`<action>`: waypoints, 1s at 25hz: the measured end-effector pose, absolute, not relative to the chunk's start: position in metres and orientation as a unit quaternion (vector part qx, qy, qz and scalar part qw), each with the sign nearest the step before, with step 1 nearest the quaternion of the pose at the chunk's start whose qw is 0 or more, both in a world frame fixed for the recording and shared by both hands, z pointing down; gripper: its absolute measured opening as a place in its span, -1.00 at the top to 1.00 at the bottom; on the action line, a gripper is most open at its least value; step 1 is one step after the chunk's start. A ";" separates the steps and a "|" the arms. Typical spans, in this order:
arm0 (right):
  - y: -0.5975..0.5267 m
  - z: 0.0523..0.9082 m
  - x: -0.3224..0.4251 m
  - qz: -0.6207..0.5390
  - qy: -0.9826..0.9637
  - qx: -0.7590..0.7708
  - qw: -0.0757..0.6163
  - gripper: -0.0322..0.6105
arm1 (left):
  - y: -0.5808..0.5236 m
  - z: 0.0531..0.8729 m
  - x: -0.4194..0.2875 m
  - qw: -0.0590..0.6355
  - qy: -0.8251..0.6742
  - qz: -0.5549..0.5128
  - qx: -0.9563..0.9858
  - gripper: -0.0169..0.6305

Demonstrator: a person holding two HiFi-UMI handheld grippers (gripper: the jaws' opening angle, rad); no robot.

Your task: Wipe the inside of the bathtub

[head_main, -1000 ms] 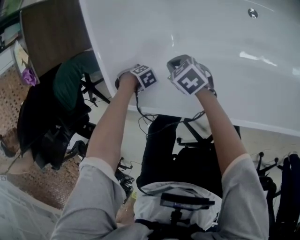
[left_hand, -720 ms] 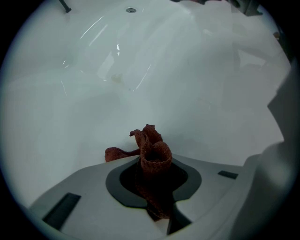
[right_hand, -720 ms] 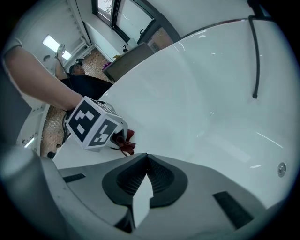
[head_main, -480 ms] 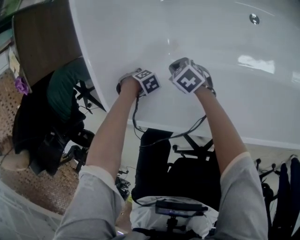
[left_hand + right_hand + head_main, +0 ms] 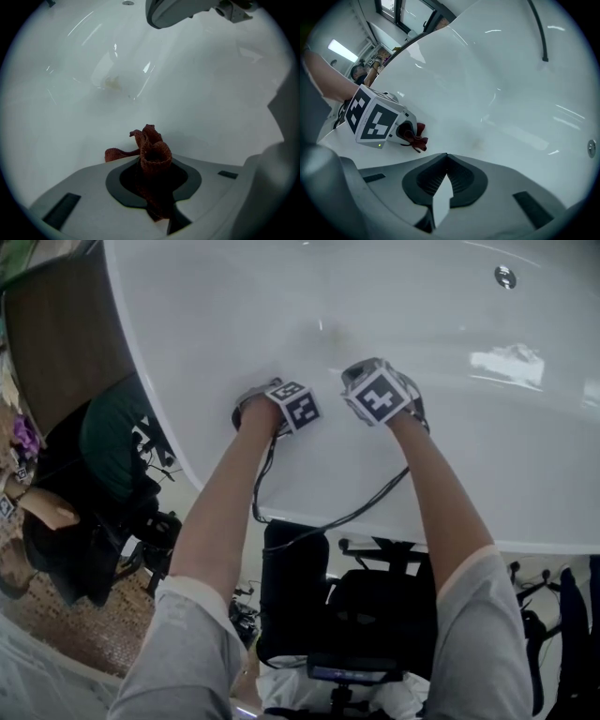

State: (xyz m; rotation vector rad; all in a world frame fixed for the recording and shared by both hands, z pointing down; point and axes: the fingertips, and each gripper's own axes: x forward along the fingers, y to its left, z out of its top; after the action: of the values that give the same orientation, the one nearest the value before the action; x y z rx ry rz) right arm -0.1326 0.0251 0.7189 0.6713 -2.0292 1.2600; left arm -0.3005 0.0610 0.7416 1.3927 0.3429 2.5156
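The white bathtub (image 5: 234,324) fills the upper head view, and both grippers are over its inner wall. My left gripper (image 5: 278,395) is shut on a red-brown cloth (image 5: 152,157), which is bunched between its jaws and pokes out toward the tub wall (image 5: 197,93). A faint yellowish smudge (image 5: 112,83) lies on the tub surface further ahead. My right gripper (image 5: 373,376) hovers just to the right of the left one, its jaws shut with nothing in them (image 5: 446,157). The right gripper view shows the left gripper (image 5: 379,119) with the cloth (image 5: 418,139) at its tip.
The drain (image 5: 505,277) sits at the far right of the tub floor, and a round fitting (image 5: 591,147) shows on the wall. Cables (image 5: 328,517) hang over the tub rim. A person in dark clothes (image 5: 103,456) and a brown panel (image 5: 56,334) are to the left.
The tub has slid left and down in the head view, so both grippers now sit deeper inside it. They keep their spacing and the cloth stays held.
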 end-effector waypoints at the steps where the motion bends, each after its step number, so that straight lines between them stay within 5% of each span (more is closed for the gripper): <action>1: 0.026 0.725 -0.130 0.481 -0.773 0.257 0.325 0.87 | 0.062 0.748 -0.298 0.122 0.119 0.862 0.477 0.69; 25: 0.019 0.818 -0.097 0.486 -0.762 0.256 0.343 0.87 | 0.037 0.880 -0.236 0.069 0.145 0.848 0.506 0.69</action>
State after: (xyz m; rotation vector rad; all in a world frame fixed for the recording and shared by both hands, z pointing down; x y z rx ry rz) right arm -0.0967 0.0186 0.8184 0.6654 -1.9795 1.2630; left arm -0.2358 0.0371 0.8801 1.5227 0.4366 2.5529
